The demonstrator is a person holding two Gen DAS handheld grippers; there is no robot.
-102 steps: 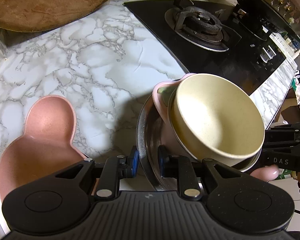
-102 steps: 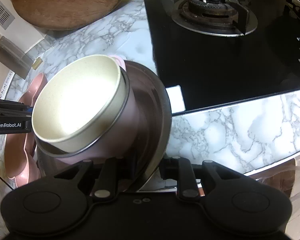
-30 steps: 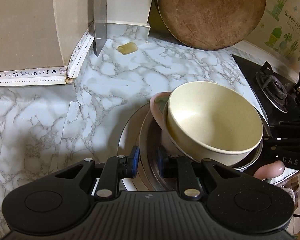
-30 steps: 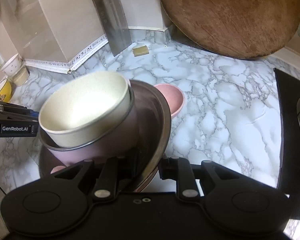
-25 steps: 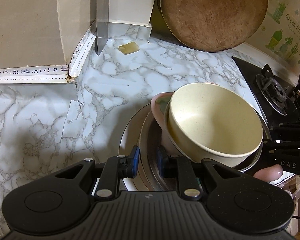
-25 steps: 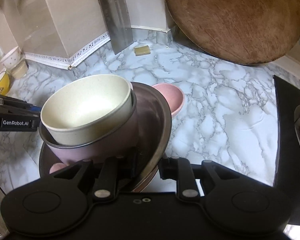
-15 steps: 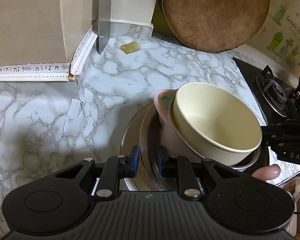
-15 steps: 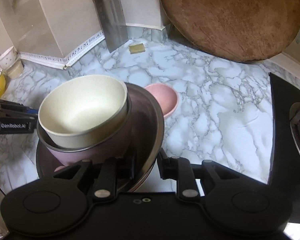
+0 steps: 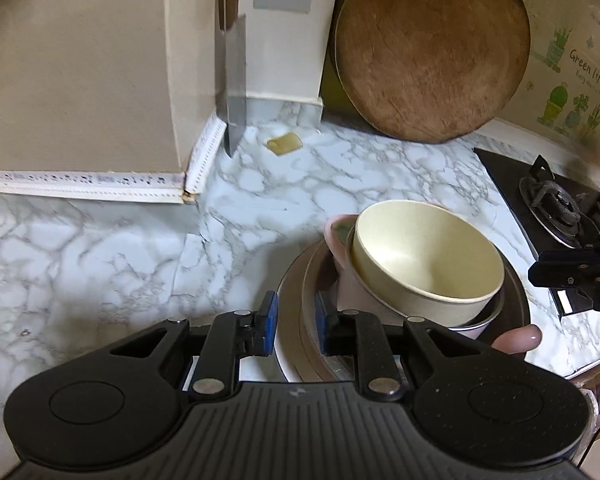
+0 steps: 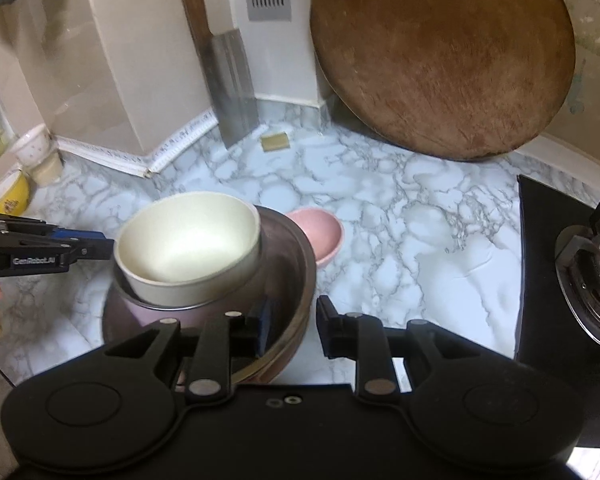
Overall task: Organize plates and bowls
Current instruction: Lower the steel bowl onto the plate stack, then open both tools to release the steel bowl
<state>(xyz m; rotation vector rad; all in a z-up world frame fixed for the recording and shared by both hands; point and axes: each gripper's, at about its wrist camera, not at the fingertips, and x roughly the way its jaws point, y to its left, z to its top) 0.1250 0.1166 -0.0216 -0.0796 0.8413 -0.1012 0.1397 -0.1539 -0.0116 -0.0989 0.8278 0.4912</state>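
A cream bowl (image 9: 424,256) sits in a pink bowl (image 9: 340,264) on a dark metal plate (image 9: 312,280), with a white plate rim (image 9: 286,312) under it. The stack is at the counter's middle. My left gripper (image 9: 294,312) is shut on the near plate rims, both blue pads against them. In the right wrist view the same cream bowl (image 10: 188,244) tops the metal plate (image 10: 296,264). My right gripper (image 10: 294,316) is opening. That rim stands between its jaws, and the outer finger is clear of it. A pink dish (image 10: 320,236) peeks out behind the stack.
A round wooden board (image 9: 428,48) and a cleaver (image 10: 232,88) lean on the back wall, with a small tan block (image 9: 284,144) below. The black gas hob (image 10: 572,272) is at the right. A yellow bowl (image 10: 8,192) and a cup (image 10: 36,152) stand far left. A fingertip (image 9: 518,338) shows by the stack.
Both cameras have risen and tipped back, so the stack looks lower and smaller. The right jaws have widened off the rim. Earlier the stack was beside the hob.
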